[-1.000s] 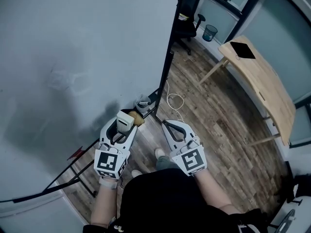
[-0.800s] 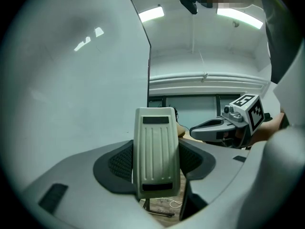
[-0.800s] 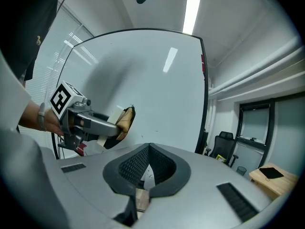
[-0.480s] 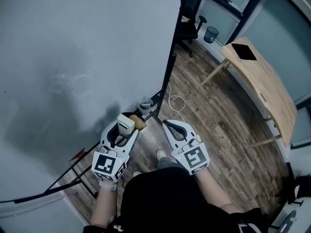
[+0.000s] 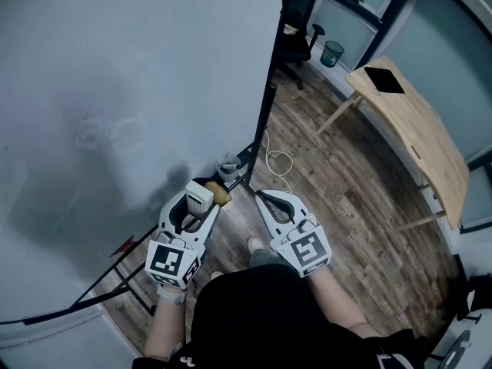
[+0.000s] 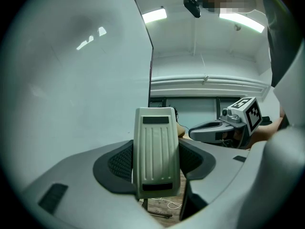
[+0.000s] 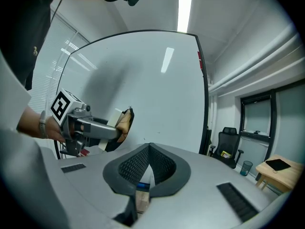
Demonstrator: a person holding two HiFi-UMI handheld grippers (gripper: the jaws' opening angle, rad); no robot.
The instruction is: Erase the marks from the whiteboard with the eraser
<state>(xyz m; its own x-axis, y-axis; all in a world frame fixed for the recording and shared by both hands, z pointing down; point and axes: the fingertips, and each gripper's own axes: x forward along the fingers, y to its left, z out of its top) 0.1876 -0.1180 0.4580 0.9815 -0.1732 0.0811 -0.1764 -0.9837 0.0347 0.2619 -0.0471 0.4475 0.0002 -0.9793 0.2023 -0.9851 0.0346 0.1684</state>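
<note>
L gripper (image 5: 194, 204), lower centre-left of head view, was clamped on a cream ribbed plastic eraser w/ tan pad (image 6: 157, 151), near the large white whiteboard (image 5: 138, 68) filling the upper left. R gripper (image 5: 261, 196), lower centre, had jaws closed tip-to-tip, empty. Faint grey smudge marks (image 5: 100, 133) sat mid-left on the board.

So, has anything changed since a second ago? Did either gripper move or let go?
Barely. The left gripper drifted slightly down and to the left early in that second, then held. Its fingers stay clamped on the grey-green ribbed plastic eraser, low beside the white whiteboard. The right gripper stays shut and empty.
</note>
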